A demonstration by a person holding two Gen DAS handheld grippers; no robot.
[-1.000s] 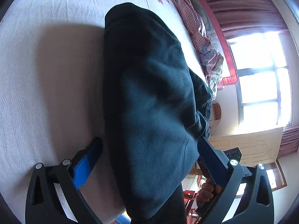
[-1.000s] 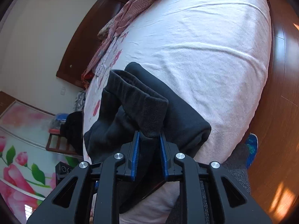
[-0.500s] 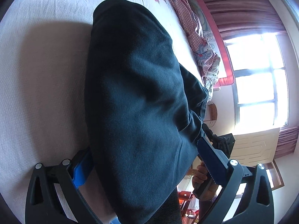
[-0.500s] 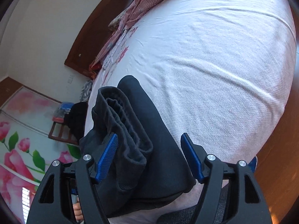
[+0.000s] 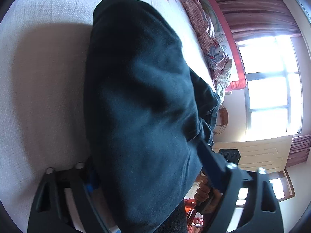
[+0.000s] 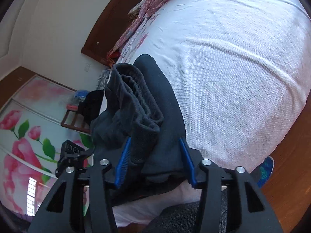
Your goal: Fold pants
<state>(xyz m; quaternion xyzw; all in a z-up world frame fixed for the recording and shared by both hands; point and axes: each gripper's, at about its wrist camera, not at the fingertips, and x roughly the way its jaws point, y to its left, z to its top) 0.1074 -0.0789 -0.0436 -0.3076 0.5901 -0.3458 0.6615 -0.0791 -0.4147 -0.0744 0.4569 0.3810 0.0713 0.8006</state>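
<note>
From my left wrist camera the dark folded pants [image 5: 140, 106] lie along the white bed [image 5: 38, 97], with a bright window [image 5: 272, 83] beyond them; only my right wrist camera shows their ribbed waistband [image 6: 136, 95] and the floral wardrobe door [image 6: 21, 136]. My left gripper [image 5: 147, 167] is closing its fingers around the pants' near end. My right gripper [image 6: 155, 159] is closing too, blue fingers [image 6: 122, 161] either side of the bundle, grip unclear.
</note>
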